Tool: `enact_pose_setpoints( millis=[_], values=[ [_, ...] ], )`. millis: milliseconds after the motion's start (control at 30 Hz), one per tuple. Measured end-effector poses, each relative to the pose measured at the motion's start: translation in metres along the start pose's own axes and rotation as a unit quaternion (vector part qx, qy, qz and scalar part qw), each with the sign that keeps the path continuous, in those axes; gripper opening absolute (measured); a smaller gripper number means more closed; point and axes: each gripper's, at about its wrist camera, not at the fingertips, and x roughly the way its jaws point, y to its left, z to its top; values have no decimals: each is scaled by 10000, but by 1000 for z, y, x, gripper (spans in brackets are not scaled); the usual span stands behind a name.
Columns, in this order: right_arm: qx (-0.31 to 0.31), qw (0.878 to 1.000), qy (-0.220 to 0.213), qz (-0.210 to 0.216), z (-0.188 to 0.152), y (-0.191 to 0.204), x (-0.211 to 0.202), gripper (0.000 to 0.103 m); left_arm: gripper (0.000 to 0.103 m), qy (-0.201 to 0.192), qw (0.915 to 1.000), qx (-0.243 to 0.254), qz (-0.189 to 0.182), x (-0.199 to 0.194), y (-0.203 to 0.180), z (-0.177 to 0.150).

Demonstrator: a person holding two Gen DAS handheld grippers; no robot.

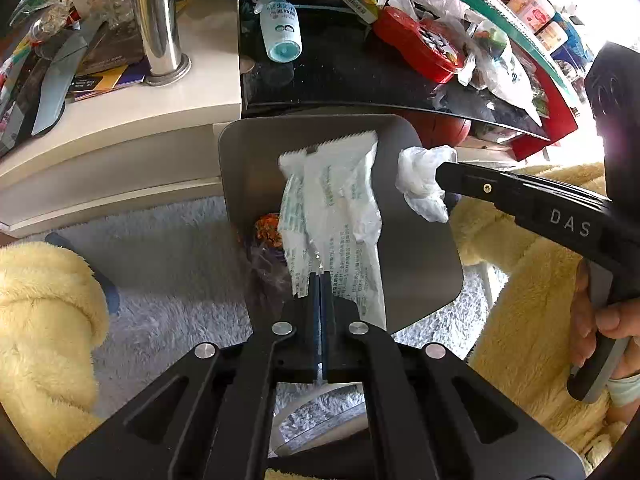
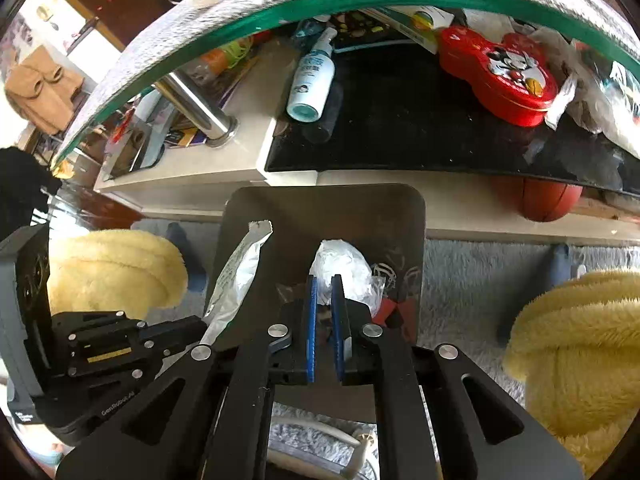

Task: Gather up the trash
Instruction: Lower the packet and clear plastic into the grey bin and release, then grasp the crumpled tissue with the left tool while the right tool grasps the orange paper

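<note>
Two pieces of trash are held over the grey bin (image 1: 420,240) right now, one in each tool. A long white printed wrapper (image 1: 340,216) is clamped between the closed fingers of the left tool (image 1: 320,280), and it hangs out over the bin's open mouth. A crumpled white tissue wad (image 1: 424,184) is pinched at the tip of the right tool (image 2: 324,284), just above the bin's right rim; from the right wrist view the blue pads (image 2: 311,320) are seen nearly together on the wad (image 2: 340,264), with only a narrow gap left between them.

Risk is judged here mainly on the wrapper: it is long and light, and if it is let go while part of it overhangs the rim, it could slide out onto the pale carpet (image 1: 180,248). The wad sits close to the rim's edge, so a release made too far to the right could send it down the outside wall. A snag is also possible, since thin tissue may cling to a pad.

Counted up: two tools, one bin, one wrapper, one wad. Inside the bin, at least one orange patterned scrap (image 1: 269,230) and some clear film are made out, though the exact number cannot be told. On the table (image 1: 192,80) behind, one spray bottle (image 1: 280,24) and one red tin (image 1: 420,48) lie among loose clutter.
</note>
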Motion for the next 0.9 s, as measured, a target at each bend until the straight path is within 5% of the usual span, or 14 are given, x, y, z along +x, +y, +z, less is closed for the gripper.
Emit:
enact_pose_setpoints(
  millis=[67, 167, 300, 367, 533, 900],
  values=[
    [78, 10000, -1, -22, 1, -4, 0, 14, 21, -11, 10000, -30, 10, 0, 1, 0],
    [153, 9998, -73, -63, 2, -7, -3, 56, 38, -106, 9999, -88, 33, -4, 3, 2],
    [268, 9995, -159, -86, 5, -11, -7, 68, 60, -245, 9995, -148, 127, -11, 4, 5],
    [384, 9987, -276, -170, 8, -15, -15, 85, 72, -350, 9990, -172, 199, -17, 5, 7],
    [507, 9962, -687, -190, 23, -21, -44, 93, 89, -705, 9968, -126, 352, -44, 6, 18],
    [207, 9844, -1715, -330, 90, -13, -115, 95, 92, -1493, 9884, -8, 268, -104, -2, 68]
  ],
)
